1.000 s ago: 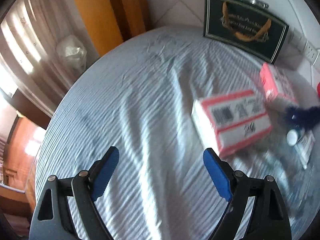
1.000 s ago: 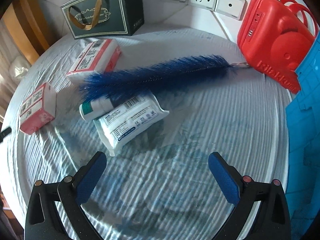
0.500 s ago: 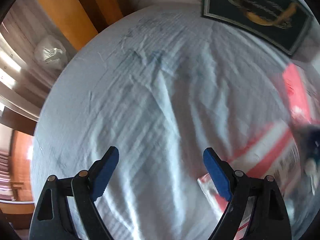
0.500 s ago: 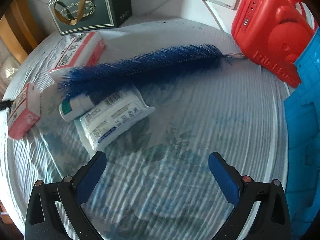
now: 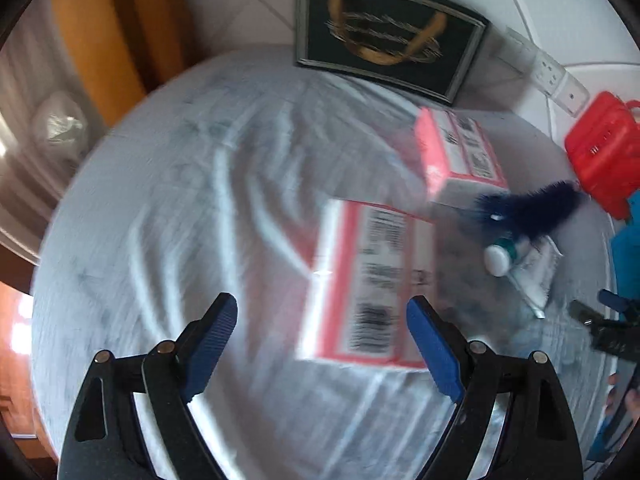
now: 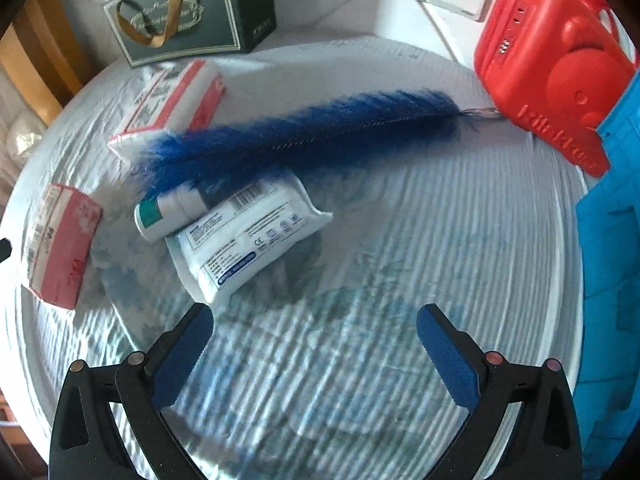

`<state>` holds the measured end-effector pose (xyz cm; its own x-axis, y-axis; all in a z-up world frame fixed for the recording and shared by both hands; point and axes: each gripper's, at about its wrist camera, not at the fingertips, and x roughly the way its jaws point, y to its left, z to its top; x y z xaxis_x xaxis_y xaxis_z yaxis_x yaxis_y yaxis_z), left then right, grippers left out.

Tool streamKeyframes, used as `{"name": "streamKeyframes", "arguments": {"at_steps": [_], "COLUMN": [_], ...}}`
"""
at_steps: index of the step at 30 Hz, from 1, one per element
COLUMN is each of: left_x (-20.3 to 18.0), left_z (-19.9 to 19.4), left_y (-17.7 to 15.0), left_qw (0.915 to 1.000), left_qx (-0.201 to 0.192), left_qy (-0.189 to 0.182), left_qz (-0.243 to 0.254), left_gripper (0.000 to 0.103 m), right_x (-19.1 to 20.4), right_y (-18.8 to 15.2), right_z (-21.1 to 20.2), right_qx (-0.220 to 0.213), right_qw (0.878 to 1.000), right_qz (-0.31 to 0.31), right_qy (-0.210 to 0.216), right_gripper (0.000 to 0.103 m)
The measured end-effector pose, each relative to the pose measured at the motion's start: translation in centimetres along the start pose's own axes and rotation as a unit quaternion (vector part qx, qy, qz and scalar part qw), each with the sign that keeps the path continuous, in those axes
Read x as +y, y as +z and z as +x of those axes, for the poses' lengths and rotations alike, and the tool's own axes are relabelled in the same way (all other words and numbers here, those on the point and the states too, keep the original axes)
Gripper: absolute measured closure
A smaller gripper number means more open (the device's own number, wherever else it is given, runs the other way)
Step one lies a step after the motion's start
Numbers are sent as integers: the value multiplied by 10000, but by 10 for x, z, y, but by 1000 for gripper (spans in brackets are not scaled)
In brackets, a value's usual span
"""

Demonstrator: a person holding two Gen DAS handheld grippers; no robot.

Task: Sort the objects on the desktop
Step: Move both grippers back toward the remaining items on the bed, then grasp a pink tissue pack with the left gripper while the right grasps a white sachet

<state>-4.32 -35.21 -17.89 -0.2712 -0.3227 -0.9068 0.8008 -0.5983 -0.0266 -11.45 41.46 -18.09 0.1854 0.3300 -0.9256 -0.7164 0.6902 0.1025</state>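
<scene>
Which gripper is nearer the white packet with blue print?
Right. The right gripper hovers just in front of the white packet; the left gripper sits over a pink-and-white box, farther away.

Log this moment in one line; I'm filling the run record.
left claw: open, over near box | right claw: open, empty | brush: across tube

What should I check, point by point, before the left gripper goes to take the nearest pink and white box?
1. Left gripper open and empty: ok.
2. Nearest pink and white box lies ahead between the fingers, not yet touched: ok.
3. Nothing lies on this box: ok.
4. Box fits between the open fingers: cannot tell, picture is blurred.
5. Right gripper open, empty, apart from the box: ok.
6. Blue brush clear of this box: ok; it overlaps the second box.
</scene>
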Motion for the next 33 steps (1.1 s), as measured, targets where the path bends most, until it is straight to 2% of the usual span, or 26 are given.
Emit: {"name": "streamKeyframes", "arguments": {"at_steps": [1, 4, 6, 8, 14, 16, 18, 19, 20, 22, 23, 24, 27, 28, 31, 32, 33], "left_x": [-9, -40, -59, -69, -59, -53, -43, -38, -37, -37, -38, -37, -35, -34, -30, -29, -29], "left_z": [4, 17, 34, 48, 55, 59, 64, 67, 67, 66, 65, 64, 59, 58, 52, 51, 50], "left_y": [-3, -7, -5, -5, -6, -5, -3, -2, -1, -2, -4, -5, -12, -15, -29, -30, -31], "left_qw": [9999, 9996, 9982, 9932, 9963, 9970, 9977, 9975, 9974, 9976, 9978, 9978, 9973, 9972, 9974, 9975, 9977], "left_qx": [29, 134, 342, 322, 309, 442, 603, 670, 672, 646, 629, 637, 714, 725, 705, 676, 648], "left_qy": [-112, -123, 226, 850, 632, 510, 308, 219, 188, 199, 208, 195, 173, 176, 159, 160, 168], "left_qz": [21, 215, 437, 725, 495, 387, 52, -106, -160, -126, -86, -74, -81, -68, -65, -87, -115], "left_gripper": [16, 16, 15, 15, 11, 11, 10, 10, 10, 10, 10, 11, 11, 11, 11, 11, 11], "right_x": [1, 1, 1, 4, 25, 31, 36, 40, 41, 46, 47, 48, 47, 44, 28, 23, 20], "right_y": [1, 5, 12, 19, 34, 37, 40, 41, 41, 42, 41, 40, 36, 32, 20, 19, 18], "right_z": [3, 10, 15, 19, 41, 46, 52, 57, 59, 58, 56, 53, 47, 44, 42, 41, 40], "right_qx": [31, 100, 144, 129, 306, 314, 332, 386, 412, 385, 385, 392, 457, 468, 662, 659, 631], "right_qw": [10000, 9999, 9998, 9997, 9992, 9988, 9986, 9986, 9985, 9985, 9984, 9983, 9977, 9975, 9965, 9969, 9973], "right_qz": [-11, 51, 128, 88, -38, 9, 40, 8, -21, -134, -201, -253, -427, -489, -496, -423, -362], "right_qy": [-29, 22, 101, 174, 254, 370, 408, 364, 372, 354, 363, 351, 269, 197, 99, 92, 87], "right_gripper": [0, 0, 0, 0, 0, 0, 1, 4, 16, 26, 38, 44, 59, 60, 61, 54, 41]}}
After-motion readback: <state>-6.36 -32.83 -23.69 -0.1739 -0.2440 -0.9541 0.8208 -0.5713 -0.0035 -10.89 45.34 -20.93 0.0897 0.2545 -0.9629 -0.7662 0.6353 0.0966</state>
